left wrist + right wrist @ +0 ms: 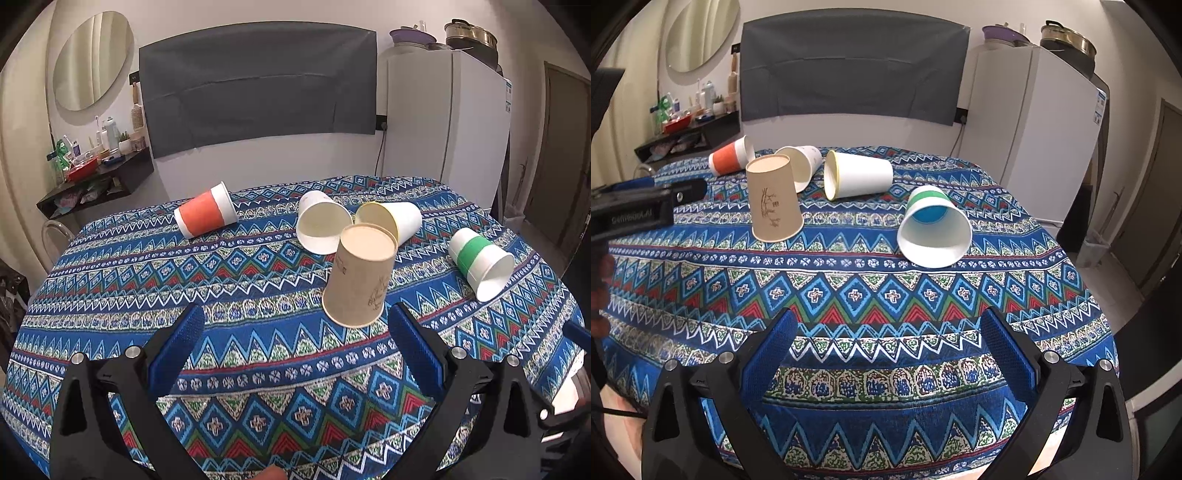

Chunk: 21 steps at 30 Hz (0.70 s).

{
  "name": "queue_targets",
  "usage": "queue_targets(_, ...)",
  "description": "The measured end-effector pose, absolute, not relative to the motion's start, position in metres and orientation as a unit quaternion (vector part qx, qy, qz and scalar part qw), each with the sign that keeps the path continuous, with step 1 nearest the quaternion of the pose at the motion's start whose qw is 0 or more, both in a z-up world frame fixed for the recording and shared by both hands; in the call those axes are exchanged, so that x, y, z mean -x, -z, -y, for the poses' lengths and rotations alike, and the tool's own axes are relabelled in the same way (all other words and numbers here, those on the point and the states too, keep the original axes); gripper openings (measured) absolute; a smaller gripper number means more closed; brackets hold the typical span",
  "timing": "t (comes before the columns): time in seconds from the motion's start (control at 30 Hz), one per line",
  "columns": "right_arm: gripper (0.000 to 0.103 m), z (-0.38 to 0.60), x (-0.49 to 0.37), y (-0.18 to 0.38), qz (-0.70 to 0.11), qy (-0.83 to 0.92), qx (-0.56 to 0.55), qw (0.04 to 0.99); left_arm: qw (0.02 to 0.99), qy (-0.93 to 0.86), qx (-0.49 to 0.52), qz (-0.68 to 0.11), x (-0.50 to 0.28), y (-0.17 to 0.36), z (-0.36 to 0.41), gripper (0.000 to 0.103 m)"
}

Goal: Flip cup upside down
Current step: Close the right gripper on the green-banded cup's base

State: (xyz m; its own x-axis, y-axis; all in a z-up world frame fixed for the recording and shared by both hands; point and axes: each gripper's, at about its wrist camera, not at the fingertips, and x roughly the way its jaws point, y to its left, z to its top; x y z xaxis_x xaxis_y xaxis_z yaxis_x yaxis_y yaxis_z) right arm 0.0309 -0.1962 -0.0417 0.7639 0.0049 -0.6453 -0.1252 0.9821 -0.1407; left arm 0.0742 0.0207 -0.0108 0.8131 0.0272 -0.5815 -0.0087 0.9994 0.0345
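A brown paper cup point(360, 275) stands upside down on the patterned tablecloth point(258, 369); it also shows in the right wrist view point(774, 199). Four cups lie on their sides: an orange-banded one point(205, 214) point(730, 155), a plain white one point(320, 227) point(799, 164), a yellow-rimmed white one point(393, 219) point(858, 174) and a green-banded one point(480, 262) point(934, 225). My left gripper point(295, 325) is open and empty, just short of the brown cup. My right gripper point(886, 328) is open and empty, near the table's front edge, well short of the green-banded cup.
A white fridge point(443, 122) with pots on top stands behind the table at the right. A cluttered black shelf point(96, 177) hangs at the left wall. The left gripper's body point(639, 210) shows at the left edge of the right wrist view.
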Motion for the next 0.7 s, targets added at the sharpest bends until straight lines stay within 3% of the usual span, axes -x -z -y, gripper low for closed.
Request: queue_targets(0.7, 0.095, 0.200, -0.066, 0.049, -0.351, -0.046, 0.090, 0.931, 0.940, -0.030, -0.018, -0.341, -0.152, 0.017, -0.020, 0.097)
